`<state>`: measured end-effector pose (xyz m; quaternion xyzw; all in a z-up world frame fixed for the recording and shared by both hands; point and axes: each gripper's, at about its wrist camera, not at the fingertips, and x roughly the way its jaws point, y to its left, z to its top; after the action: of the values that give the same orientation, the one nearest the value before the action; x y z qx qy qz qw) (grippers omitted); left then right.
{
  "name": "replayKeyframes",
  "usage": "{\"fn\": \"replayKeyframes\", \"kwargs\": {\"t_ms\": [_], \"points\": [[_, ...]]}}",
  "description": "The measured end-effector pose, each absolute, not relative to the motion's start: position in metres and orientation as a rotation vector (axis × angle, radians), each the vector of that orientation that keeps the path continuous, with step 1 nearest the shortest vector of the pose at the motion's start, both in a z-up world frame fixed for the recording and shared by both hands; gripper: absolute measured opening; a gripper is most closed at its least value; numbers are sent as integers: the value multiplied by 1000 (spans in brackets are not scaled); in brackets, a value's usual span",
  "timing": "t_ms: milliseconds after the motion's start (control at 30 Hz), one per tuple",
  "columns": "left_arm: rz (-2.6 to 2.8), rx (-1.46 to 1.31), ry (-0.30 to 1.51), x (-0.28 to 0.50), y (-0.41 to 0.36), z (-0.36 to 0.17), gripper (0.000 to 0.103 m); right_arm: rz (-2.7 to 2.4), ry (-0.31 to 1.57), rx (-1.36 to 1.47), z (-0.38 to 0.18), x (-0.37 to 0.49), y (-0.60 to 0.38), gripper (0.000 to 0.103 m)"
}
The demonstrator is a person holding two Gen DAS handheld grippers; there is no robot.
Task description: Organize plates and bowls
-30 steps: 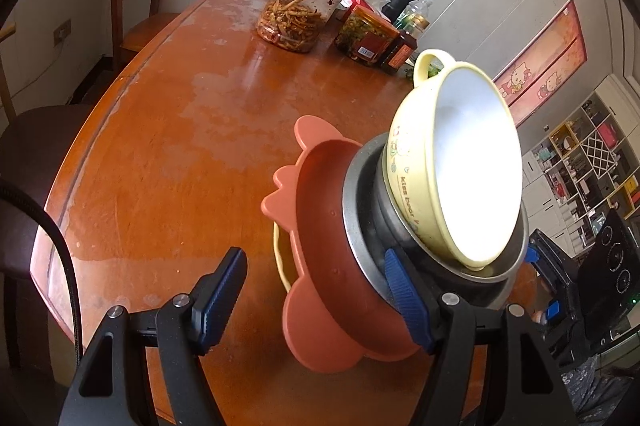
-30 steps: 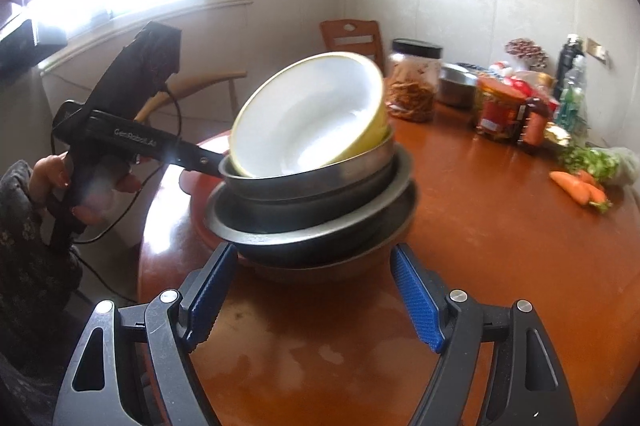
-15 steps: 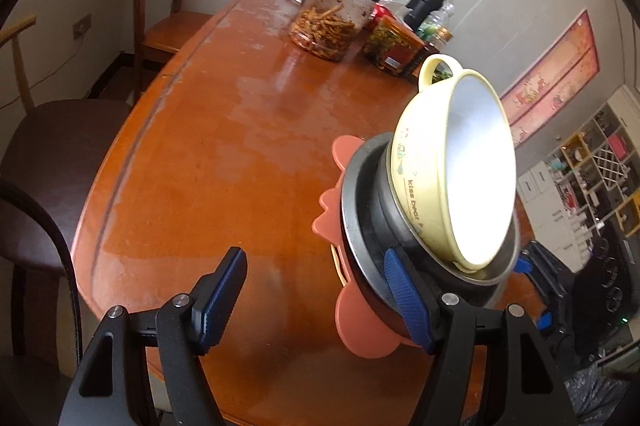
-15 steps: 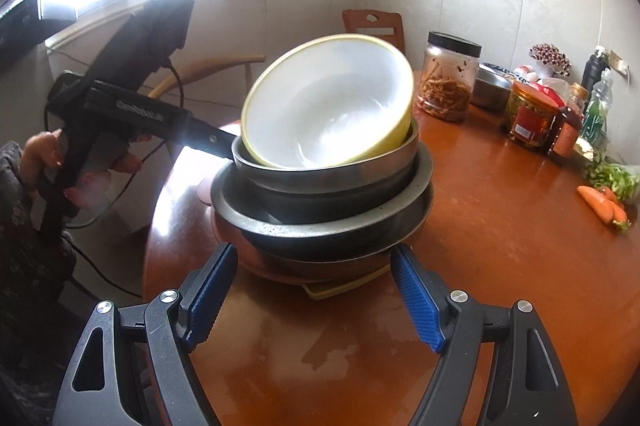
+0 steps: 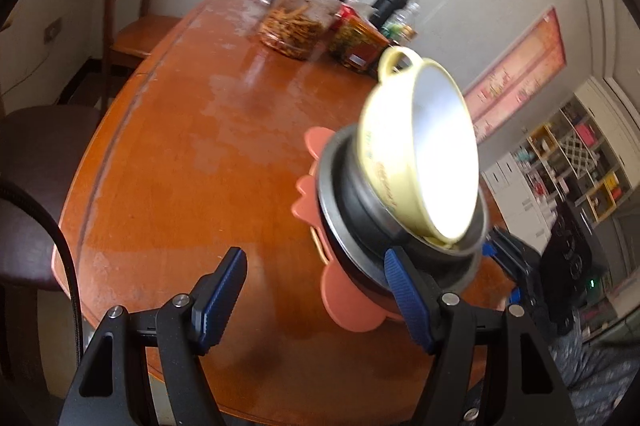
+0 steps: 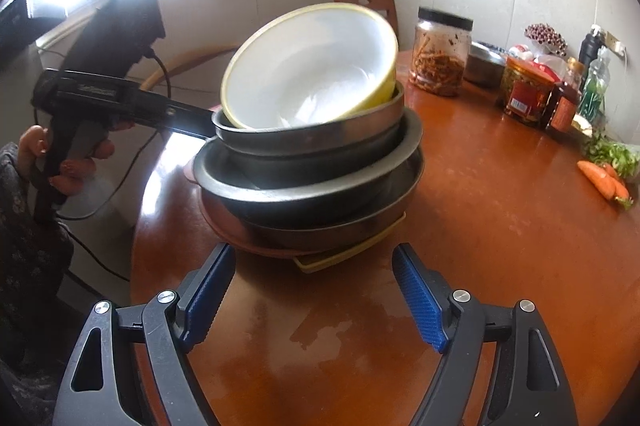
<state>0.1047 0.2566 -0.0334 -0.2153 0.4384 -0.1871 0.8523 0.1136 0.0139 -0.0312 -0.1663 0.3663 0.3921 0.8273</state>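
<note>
Blue-padded fingers (image 6: 208, 286) of our right gripper (image 6: 314, 290) stand spread and empty before the stack (image 6: 312, 178). Our left gripper (image 5: 316, 300) is spread too, one pad against the steel bowls' rim. The yellow bowl (image 6: 316, 66) tilts on top, so we should steady it gently. The stack sits near the desk (image 6: 480, 226) edge; open room lies rightward.

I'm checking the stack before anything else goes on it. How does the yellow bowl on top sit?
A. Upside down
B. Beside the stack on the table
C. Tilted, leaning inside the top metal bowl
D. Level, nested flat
C: the yellow bowl leans at an angle inside the top metal bowl.
</note>
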Motion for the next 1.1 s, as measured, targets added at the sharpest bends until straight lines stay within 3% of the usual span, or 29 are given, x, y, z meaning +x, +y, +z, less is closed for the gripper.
{"fn": "replayKeyframes", "kwargs": {"t_ms": [1100], "points": [[-620,-360,992,143,191,-39,78,829,761,-414,-37,128,14,86]]}}
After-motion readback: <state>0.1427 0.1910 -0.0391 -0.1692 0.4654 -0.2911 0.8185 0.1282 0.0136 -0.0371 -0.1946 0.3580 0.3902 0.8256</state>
